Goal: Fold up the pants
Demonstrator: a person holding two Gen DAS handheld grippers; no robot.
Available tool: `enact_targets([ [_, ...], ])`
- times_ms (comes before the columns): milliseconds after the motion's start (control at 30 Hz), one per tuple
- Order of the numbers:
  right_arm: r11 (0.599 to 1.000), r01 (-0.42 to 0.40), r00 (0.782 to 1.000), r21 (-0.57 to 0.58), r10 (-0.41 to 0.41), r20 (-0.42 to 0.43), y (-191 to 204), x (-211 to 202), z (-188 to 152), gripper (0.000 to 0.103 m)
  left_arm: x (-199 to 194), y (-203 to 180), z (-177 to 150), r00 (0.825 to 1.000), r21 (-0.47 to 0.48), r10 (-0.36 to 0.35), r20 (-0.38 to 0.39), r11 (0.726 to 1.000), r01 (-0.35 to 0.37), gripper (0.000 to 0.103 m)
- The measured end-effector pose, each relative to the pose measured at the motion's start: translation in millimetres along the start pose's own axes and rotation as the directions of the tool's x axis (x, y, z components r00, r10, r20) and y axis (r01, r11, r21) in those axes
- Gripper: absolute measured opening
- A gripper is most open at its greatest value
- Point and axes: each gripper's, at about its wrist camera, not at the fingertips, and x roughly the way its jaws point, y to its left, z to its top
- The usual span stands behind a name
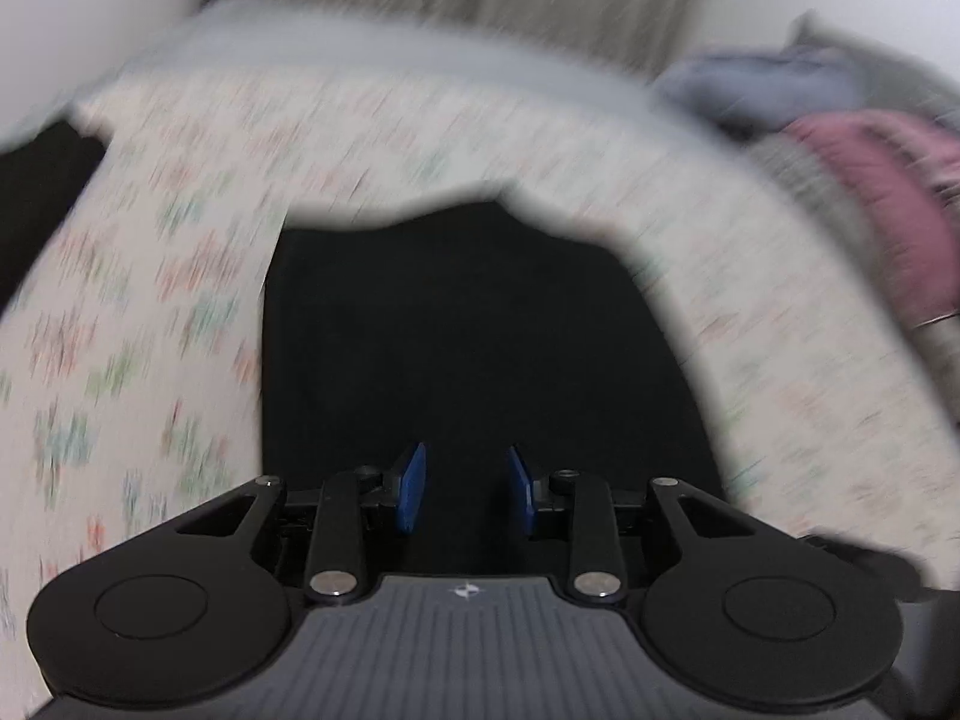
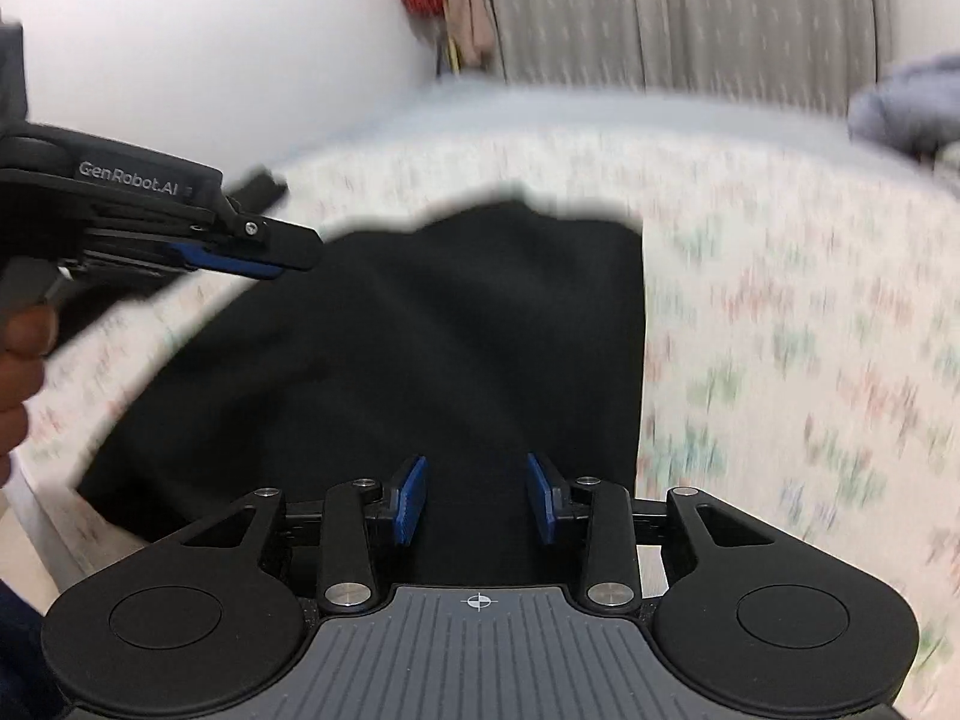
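Observation:
Black pants [image 1: 468, 324] lie flat on a patterned white bedsheet [image 1: 150, 300]. In the right wrist view the pants [image 2: 420, 360] spread from the middle toward the lower left. My left gripper [image 1: 467, 489] is open and empty, its blue pads [image 1: 413, 487] just above the black cloth. My right gripper [image 2: 478, 499] is open and empty over the pants too. The left gripper also shows in the right wrist view [image 2: 252, 258] at the left, hovering above the pants' far left edge. Both views are motion blurred.
A heap of clothes, pink [image 1: 870, 204] and grey-blue [image 1: 756, 90], lies at the far right of the bed. A grey curtain [image 2: 660, 6] and white wall [image 2: 210, 30] stand behind. The bed's edge [image 2: 36, 516] shows at lower left.

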Motion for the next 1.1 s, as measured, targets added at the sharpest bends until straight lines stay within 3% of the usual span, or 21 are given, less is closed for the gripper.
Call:
enact_targets([
  [67, 0.999, 0.007, 1.0, -0.032, -0.007, 0.026, 2.4, 0.1, -8.7, 0.034, 3.7, 0.9, -0.9, 1.0, -0.006, 0.013, 0.002, 1.0, -0.013, 0.03],
  [233, 0.998, 0.004, 1.0, -0.057, -0.004, -0.005, 3.8, -4.7, -5.9, 0.036, 1.9, 3.3, -0.4, 1.0, -0.013, 0.02, 0.003, 1.0, -0.02, 0.031],
  [467, 0.999, -0.032, 0.999, -0.022, 0.032, 0.029, -14.2, -11.5, 28.1, 0.039, 3.1, -5.3, -2.1, 0.999, 0.004, 0.041, 0.002, 0.999, -0.041, 0.031],
  [533, 1.0, -0.023, 1.0, 0.002, 0.023, -0.006, -23.6, 4.3, 39.9, 0.042, 2.8, -9.2, -3.0, 0.999, 0.011, 0.053, 0.004, 0.999, -0.053, 0.031],
  [633, 0.996, -0.065, 0.994, 0.054, 0.07, -0.08, -47.4, 31.8, 55.2, 0.042, 4.5, -13.4, -4.0, 0.998, 0.032, 0.069, 0.005, 0.997, -0.069, 0.031],
  [767, 0.982, -0.14, 0.985, 0.127, 0.151, -0.08, -78.1, 51.8, 75.8, 0.042, 5.7, -13.7, -4.5, 0.998, 0.053, 0.067, 0.001, 0.996, -0.067, 0.031],
  [833, 0.988, -0.07, 0.993, 0.136, 0.083, -0.09, -89.2, 67.8, 83.8, 0.046, 6.2, -11.7, -3.7, 0.998, 0.051, 0.059, -0.002, 0.997, -0.059, 0.031],
  [967, 0.991, -0.045, 0.998, 0.127, 0.05, -0.042, -92.9, 90.4, 93.6, 0.046, 7.9, -8.5, -1.4, 0.999, 0.041, 0.041, -0.011, 0.998, -0.04, 0.031],
  [1067, 0.996, 0.086, 0.996, 0.035, -0.085, -0.016, -78.0, 104.5, 102.5, 0.052, 7.9, -8.5, -0.8, 0.999, 0.046, 0.033, -0.014, 0.998, -0.032, 0.031],
  [1100, 0.991, 0.133, 0.991, 0.036, -0.132, -0.009, -76.0, 108.1, 105.3, 0.059, 7.5, -8.1, -0.7, 0.999, 0.045, 0.029, -0.015, 0.999, -0.029, 0.031],
])
